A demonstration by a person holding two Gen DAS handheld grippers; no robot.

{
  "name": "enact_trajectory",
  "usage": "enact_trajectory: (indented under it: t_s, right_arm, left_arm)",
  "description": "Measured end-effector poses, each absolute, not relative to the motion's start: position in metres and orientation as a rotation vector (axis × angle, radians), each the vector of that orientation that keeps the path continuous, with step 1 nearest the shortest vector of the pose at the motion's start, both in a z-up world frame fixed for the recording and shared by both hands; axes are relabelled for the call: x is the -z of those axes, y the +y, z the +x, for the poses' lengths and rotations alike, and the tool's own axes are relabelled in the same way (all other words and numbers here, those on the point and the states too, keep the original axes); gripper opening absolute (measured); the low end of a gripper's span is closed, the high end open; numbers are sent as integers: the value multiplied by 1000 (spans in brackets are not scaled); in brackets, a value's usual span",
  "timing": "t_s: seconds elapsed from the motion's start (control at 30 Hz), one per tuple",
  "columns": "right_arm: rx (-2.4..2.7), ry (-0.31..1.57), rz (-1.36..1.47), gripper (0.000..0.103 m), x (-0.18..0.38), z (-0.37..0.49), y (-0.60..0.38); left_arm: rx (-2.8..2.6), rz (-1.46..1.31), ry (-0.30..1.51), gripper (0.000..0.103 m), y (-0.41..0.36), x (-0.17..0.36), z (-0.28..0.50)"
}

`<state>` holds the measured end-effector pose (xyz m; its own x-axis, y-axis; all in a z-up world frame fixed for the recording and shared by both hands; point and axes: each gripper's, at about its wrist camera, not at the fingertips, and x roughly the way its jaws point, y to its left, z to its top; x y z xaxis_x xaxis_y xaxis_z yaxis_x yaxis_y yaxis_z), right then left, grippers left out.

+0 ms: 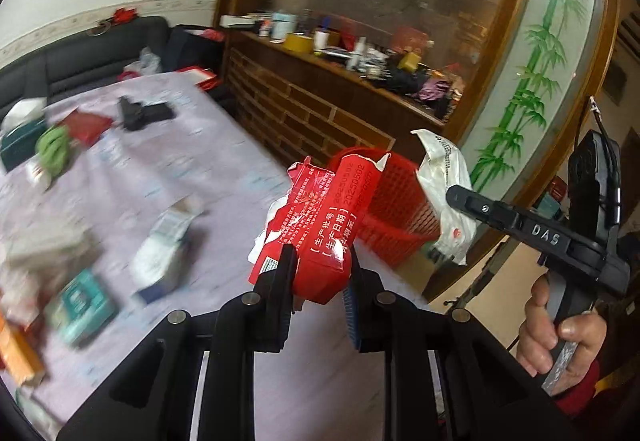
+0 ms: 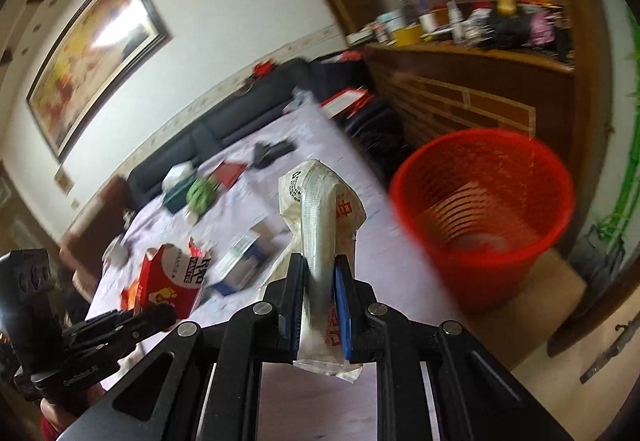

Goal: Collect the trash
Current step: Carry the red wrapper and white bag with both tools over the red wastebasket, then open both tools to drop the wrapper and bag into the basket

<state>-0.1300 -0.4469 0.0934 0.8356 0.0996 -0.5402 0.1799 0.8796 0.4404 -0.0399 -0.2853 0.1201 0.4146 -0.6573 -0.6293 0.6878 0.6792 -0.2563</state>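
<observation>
Two grippers loaded: left gripper (image 1: 320, 281) clamped on torn red carton (image 1: 320, 225), right gripper (image 2: 320, 289) clamped on crumpled white wrapper (image 2: 320, 209), both short of the red basket (image 2: 484, 217), on its table side. Risk: light wrapper released before clearing the rim drops to the floor. Both point forward toward the basket, right nearer.
</observation>
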Motion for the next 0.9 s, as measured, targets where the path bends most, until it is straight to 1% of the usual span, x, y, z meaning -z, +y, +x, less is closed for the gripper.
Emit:
enact_trajectory:
  t_s: [0.23, 0.37, 0.43, 0.5, 0.57, 0.63, 0.67, 0.73, 0.83, 0.9]
  right_arm:
    - [186, 525, 530, 16, -106, -142, -520]
    - [243, 537, 553, 16, -100, -135, -555]
    - [259, 546, 577, 16, -95, -132, -570]
    - [281, 555, 583, 18, -90, -125, -584]
    - [299, 570, 592, 20, -85, -117, -595]
    - [309, 573, 599, 29, -82, -113, -604]
    - [323, 571, 598, 30, -82, -114, -607]
    - [333, 559, 600, 32, -82, -120, -608]
    - [329, 539, 621, 32, -83, -130, -606]
    - [305, 531, 621, 33, -86, -135, -597]
  left_arm:
    - [945, 62, 790, 21, -386, -116, -24]
    - [952, 59, 821, 21, -422, -109, -17]
    - [939, 54, 834, 27, -435, -103, -11]
    - [920, 62, 834, 49, -437, -99, -8]
    - [907, 57, 820, 56, -428, -100, -8]
    - [898, 57, 816, 56, -415, -102, -11]
    - [895, 56, 813, 56, -408, -103, -13]
    - [875, 59, 795, 56, -387, -106, -21]
    - [829, 79, 767, 63, -359, -110, -34]
    - [799, 83, 751, 63, -339, -111, -42]
